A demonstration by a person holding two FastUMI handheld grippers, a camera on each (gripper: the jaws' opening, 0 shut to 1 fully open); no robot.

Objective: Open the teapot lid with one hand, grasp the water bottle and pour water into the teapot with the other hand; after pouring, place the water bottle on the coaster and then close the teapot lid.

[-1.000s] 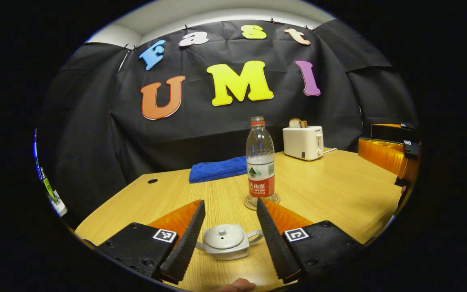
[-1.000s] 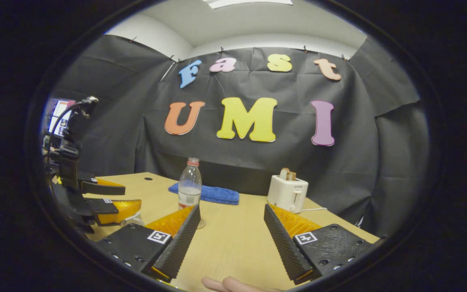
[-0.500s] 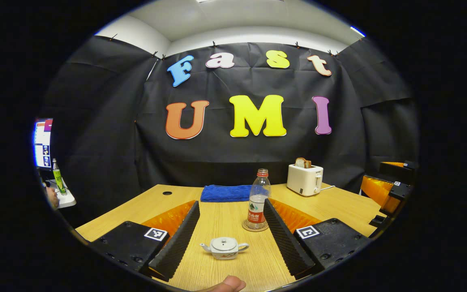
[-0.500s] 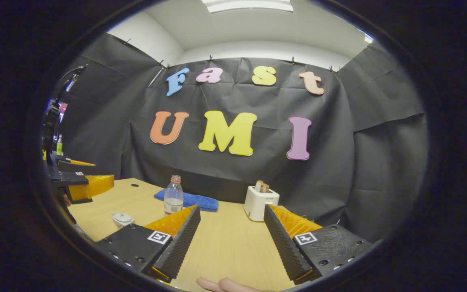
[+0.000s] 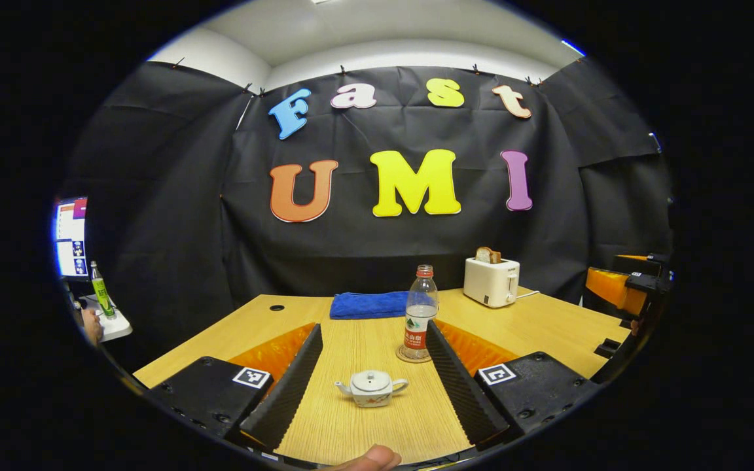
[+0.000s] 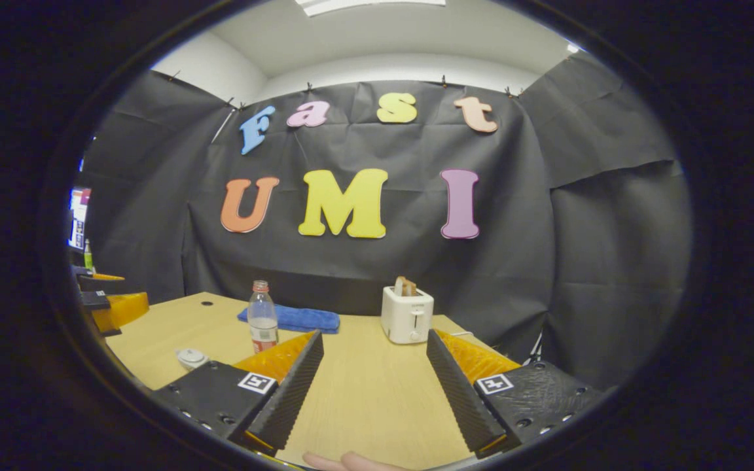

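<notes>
we judge the task done: teapot [image 5: 370, 388] lidded near the counter's front edge, bottle [image 5: 419, 314] upright on its coaster [image 5: 413, 356] just behind. left claw [image 5: 372, 386] and right claw [image 6: 374, 386] wide open, holding nothing. next: nothing.

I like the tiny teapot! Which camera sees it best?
The left gripper view: the teapot sits whole between that tool's open fingers, lid on, spout and handle clear. The right gripper view catches it small, partly hidden, near the left edge.
</notes>
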